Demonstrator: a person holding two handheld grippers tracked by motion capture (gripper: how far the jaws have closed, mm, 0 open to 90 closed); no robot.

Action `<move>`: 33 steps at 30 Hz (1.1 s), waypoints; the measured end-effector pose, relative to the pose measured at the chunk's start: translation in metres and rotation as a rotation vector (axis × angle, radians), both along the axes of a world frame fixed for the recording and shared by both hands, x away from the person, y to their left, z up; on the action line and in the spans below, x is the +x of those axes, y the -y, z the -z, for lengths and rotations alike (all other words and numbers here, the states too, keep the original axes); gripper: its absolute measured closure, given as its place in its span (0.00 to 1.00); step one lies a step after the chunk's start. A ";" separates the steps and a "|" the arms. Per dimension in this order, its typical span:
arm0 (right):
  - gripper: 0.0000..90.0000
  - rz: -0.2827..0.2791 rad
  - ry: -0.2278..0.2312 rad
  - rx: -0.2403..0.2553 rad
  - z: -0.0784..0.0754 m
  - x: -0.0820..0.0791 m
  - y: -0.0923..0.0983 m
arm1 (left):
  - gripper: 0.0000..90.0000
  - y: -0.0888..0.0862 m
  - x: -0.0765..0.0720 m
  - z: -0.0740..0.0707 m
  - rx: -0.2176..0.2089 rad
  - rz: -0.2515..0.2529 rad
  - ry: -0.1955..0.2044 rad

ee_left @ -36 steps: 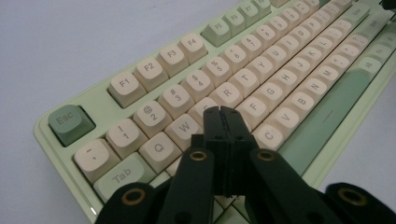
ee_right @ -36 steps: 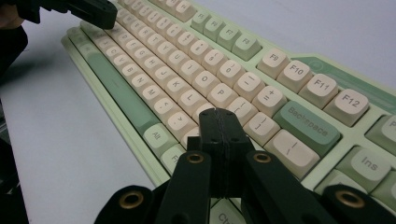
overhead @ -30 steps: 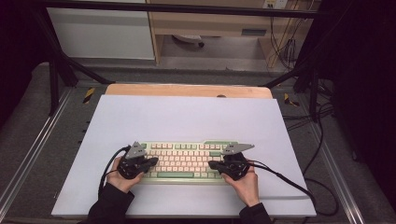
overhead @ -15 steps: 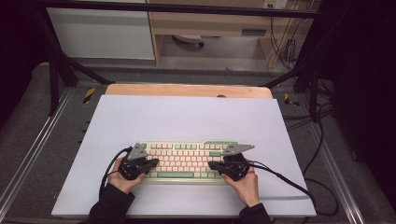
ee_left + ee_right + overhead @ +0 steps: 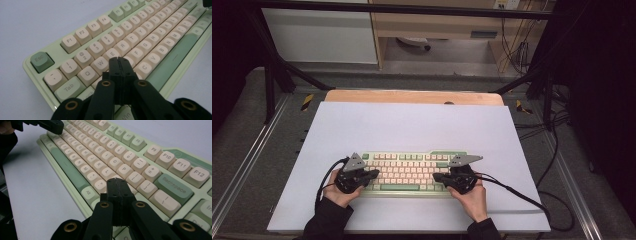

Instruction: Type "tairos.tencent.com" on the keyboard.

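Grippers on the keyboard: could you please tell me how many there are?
2. The left gripper is over the keyboard's left end and the right gripper over its right end, both with jaws shut.

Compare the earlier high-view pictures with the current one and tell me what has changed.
Nothing has visibly changed. The left gripper and the right gripper stay shut over the two ends of the keyboard, holding nothing, and the keyboard lies in the same place on the white mat.
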State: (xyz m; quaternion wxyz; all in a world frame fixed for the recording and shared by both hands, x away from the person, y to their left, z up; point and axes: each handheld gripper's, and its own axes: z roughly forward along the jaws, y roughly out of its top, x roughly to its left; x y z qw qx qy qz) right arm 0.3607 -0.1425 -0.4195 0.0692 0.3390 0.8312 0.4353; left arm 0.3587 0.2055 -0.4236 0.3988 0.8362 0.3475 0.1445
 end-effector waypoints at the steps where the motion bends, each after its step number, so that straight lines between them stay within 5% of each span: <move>1: 1.00 -0.001 0.000 0.001 0.000 0.000 -0.001 | 1.00 -0.001 0.000 0.000 -0.002 0.000 0.000; 19: 1.00 -0.048 -0.004 -0.016 0.007 0.000 -0.029 | 1.00 -0.007 -0.002 -0.003 -0.018 -0.006 0.003; 33: 1.00 -0.047 -0.007 -0.021 0.011 0.002 -0.031 | 1.00 -0.007 -0.002 -0.002 -0.016 -0.005 0.000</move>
